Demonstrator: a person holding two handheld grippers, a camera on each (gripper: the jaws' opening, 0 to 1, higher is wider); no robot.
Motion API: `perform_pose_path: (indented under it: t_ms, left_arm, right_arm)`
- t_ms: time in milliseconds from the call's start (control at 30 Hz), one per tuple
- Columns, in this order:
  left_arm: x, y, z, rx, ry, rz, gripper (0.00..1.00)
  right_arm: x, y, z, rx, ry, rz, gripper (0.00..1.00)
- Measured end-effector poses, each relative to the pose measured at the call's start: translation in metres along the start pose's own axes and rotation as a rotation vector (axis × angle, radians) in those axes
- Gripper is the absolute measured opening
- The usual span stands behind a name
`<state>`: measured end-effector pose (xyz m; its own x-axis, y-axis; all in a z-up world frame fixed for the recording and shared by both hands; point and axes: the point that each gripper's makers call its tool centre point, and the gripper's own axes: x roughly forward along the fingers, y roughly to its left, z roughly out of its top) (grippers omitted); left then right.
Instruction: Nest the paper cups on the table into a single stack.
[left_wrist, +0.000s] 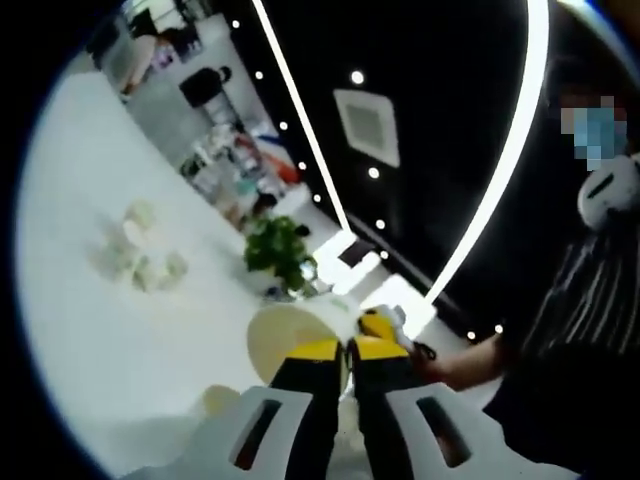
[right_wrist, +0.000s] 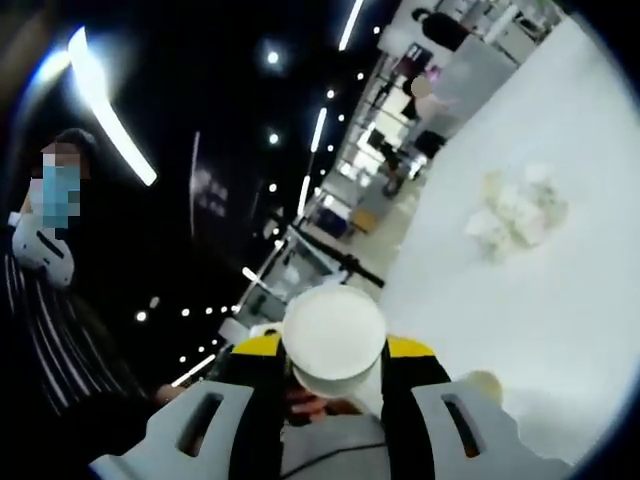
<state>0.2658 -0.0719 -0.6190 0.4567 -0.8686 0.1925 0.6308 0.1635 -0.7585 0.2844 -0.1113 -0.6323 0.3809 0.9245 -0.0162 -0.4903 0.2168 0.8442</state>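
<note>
Right gripper view: my right gripper squeezes a paper cup. My left gripper pinches another cup. Line them up straight, then slide slowly.

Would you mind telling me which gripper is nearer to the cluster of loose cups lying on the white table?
I cannot tell. The left gripper and the right gripper each hold a cup, and the cluster of loose cups looks similarly distant across the table in both views.

Matt paper cup, smooth white table, black jaws tipped with glossy yellow plastic
</note>
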Motion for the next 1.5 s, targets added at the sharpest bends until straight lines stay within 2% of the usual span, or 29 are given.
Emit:
perform_pose_path:
  t_ms: [133,333,700,833,967,1067,1133,1233,1367,1500]
  left_arm:
    - [0.001,-0.006,0.0,-0.034,0.011,-0.019,0.0]
    - [0.002,-0.006,0.0,-0.029,0.019,-0.023,0.0]
    - [0.008,-0.01,0.002,-0.014,0.027,-0.025,0.0]
    - [0.009,-0.009,0.002,-0.009,0.03,-0.024,0.0]
    - [0.01,-0.008,0.003,-0.004,0.027,-0.024,0.0]
    - [0.009,-0.005,0.006,-0.005,0.014,-0.011,0.0]
    - [0.009,-0.005,0.007,-0.004,0.01,-0.009,0.0]
    - [0.008,-0.005,0.007,-0.001,0.011,-0.009,0.0]
    - [0.007,-0.004,0.009,0.001,0.003,-0.001,0.0]
    - [0.006,-0.004,0.011,0.005,-0.004,0.004,0.0]
  right_arm:
    - [-0.001,0.002,-0.001,0.006,-0.005,0.013,0.34]
    - [-0.002,0.003,0.0,0.015,-0.015,0.022,0.35]
    - [-0.005,0.002,0.005,-0.021,-0.035,0.014,0.35]
    - [-0.006,0.002,0.003,-0.078,-0.007,0.006,0.35]
    - [-0.008,0.0,0.0,-0.1,0.015,0.007,0.32]
    - [-0.009,0.004,-0.012,-0.145,0.082,0.019,0.29]
    - [-0.007,0.009,-0.013,-0.191,0.08,0.023,0.3]
    - [-0.006,0.013,-0.014,-0.198,0.074,0.041,0.31]
    - [-0.007,0.007,-0.018,-0.217,0.1,0.023,0.35]
    - [-0.011,0.001,-0.016,-0.229,0.09,0.005,0.37]
